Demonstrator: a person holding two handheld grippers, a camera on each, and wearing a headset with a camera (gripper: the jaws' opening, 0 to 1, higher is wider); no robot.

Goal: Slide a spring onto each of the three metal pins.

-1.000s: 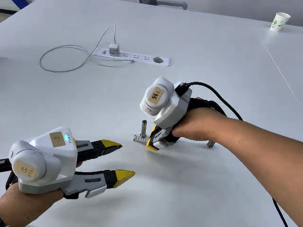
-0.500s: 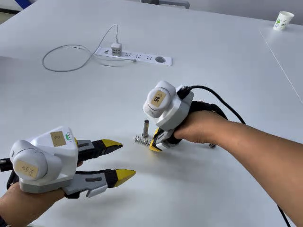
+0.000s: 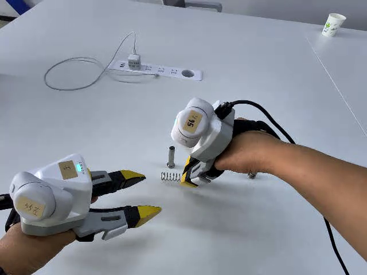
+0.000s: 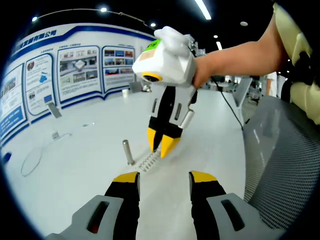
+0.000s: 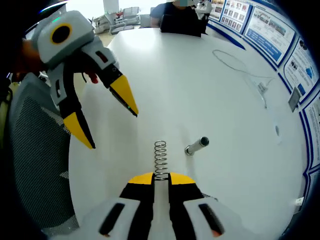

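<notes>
Pin [image 3: 171, 156] stands upright on the bench [image 3: 258, 69], bare, no coil on it yet. Right claw [image 3: 186, 179] is pinched tight on one end of a spring [image 3: 170, 176], which sticks out level, free end low beside the pin. The end-grip likely keeps the bore open for threading; the spring needs lifting above the pin top. Left claw [image 3: 143, 193] hovers well off the pin, jaws spread wide, empty, probably leaving the approach clear.
</notes>
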